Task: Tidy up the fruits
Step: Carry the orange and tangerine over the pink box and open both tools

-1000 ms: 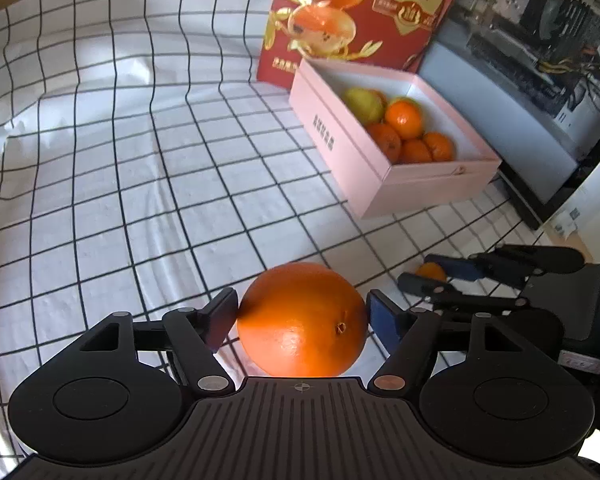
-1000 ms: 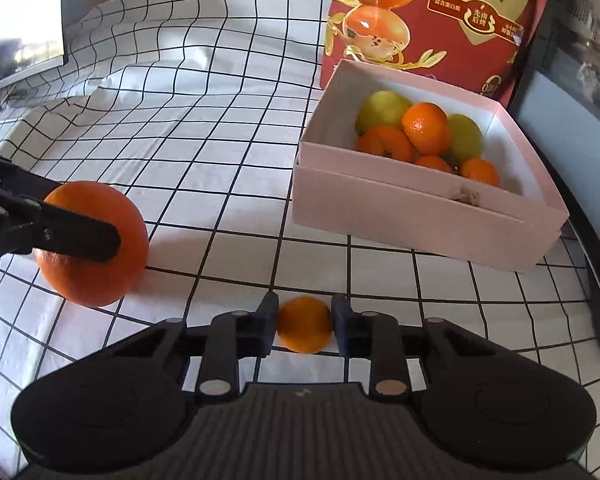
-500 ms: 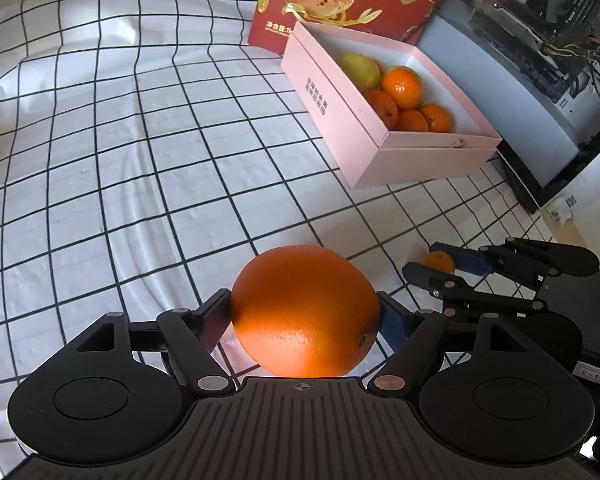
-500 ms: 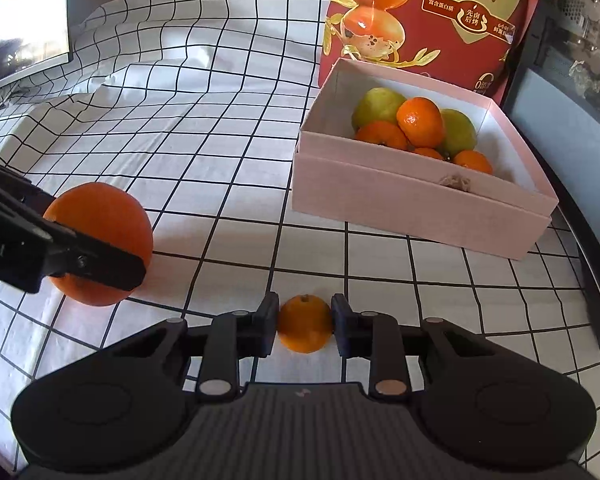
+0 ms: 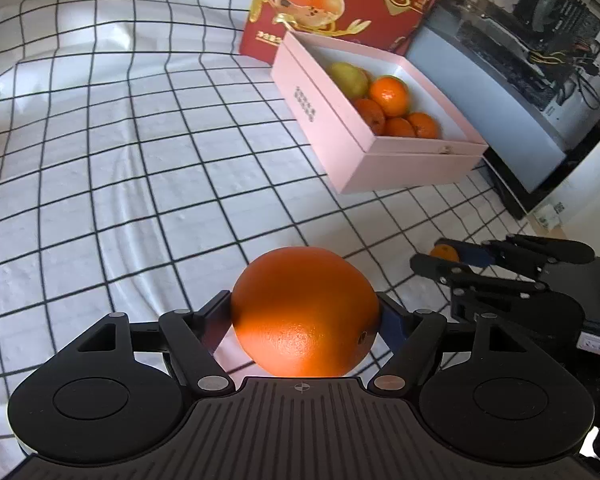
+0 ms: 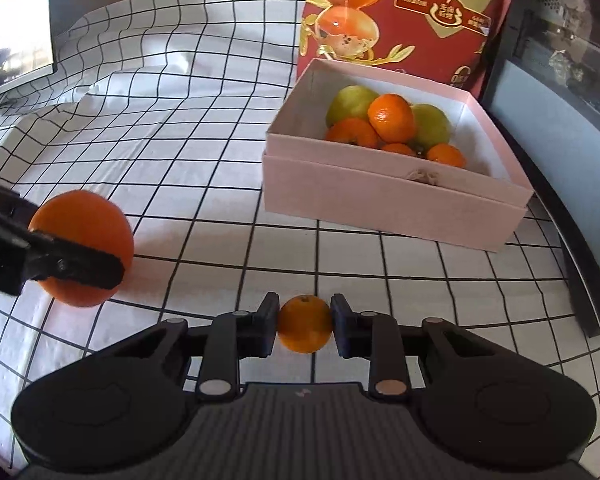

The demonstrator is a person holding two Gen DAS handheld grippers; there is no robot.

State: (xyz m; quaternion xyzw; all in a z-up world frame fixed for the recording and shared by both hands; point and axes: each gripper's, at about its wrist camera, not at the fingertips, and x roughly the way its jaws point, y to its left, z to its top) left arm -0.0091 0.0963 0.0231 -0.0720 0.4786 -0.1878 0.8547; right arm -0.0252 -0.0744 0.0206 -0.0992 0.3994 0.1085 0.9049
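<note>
So both fruits are in hand at once here. The big orange [image 5: 305, 312] sits low and centre in the left wrist view, pinched across its widest part by the left gripper [image 5: 305, 316], jaws spread wide to fit it. Seems clear of the checked cloth [image 5: 140, 160], probably so it can go over the box wall instead of rolling. In the right wrist view the same orange shows at the left edge with one black finger across it.

The small mandarin [image 6: 305, 323] is bottom centre of the right wrist view, pinched on both sides by the right gripper [image 6: 305, 322], jaws much closer together since it's tiny. Whether it's off the cloth I can't tell.

Both tools point toward the pink box [image 6: 384, 204], upper right in both views, open-topped and already holding mandarins and two yellow-green fruits piled at the back. The near part of the box looks free, so I'd guess that's where these two land. Behind it stands a red printed carton [image 6: 412, 12].
</note>
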